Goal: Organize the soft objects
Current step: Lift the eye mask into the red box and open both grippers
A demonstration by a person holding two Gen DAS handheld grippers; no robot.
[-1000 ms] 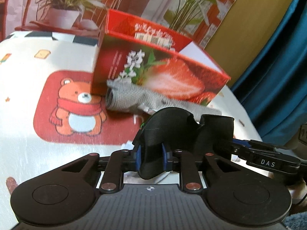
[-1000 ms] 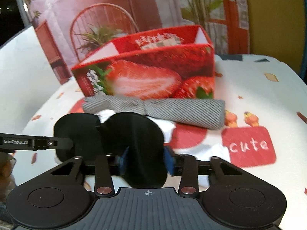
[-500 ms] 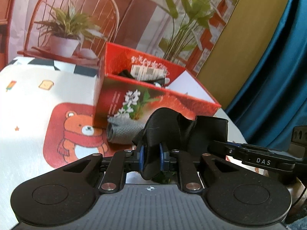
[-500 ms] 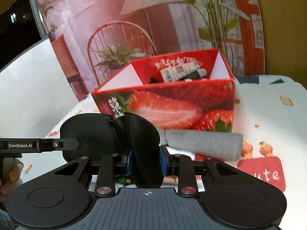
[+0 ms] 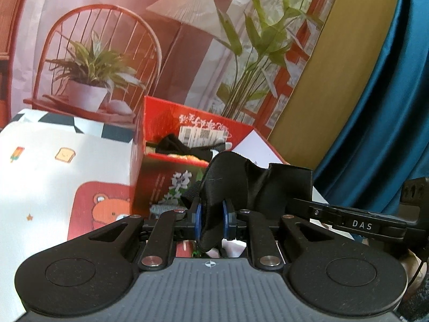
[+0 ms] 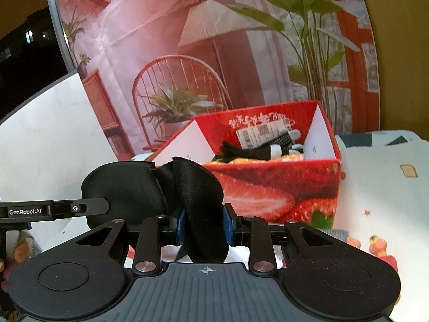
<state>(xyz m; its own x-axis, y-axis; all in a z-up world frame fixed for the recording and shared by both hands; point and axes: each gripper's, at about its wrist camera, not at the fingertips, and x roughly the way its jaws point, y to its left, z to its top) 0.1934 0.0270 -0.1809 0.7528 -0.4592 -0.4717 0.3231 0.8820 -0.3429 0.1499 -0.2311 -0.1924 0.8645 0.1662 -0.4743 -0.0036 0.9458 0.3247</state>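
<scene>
A black satin eye mask [image 5: 230, 182] hangs in the air between both grippers, in front of the red strawberry box [image 5: 161, 185]. My left gripper [image 5: 210, 218] is shut on one end of it, blue pads pressing the folded cloth. My right gripper [image 6: 203, 226] is shut on the other end of the eye mask [image 6: 198, 187]. The strawberry box [image 6: 281, 187] stands open just beyond, holding black and white soft items [image 6: 257, 150]. A grey rolled cloth [image 5: 161, 208] lies at the box's foot, mostly hidden.
A cartoon-print tablecloth [image 5: 53, 166] covers the table. A printed backdrop [image 6: 187, 53] with a chair and plants stands behind the box. A blue curtain [image 5: 388, 107] hangs at the right in the left wrist view. A hand [image 6: 16, 249] shows at the lower left in the right wrist view.
Both grippers have risen with the eye mask off the tablecloth. The box's open top has come into view, and the grey cloth has dropped low behind the fingers.
</scene>
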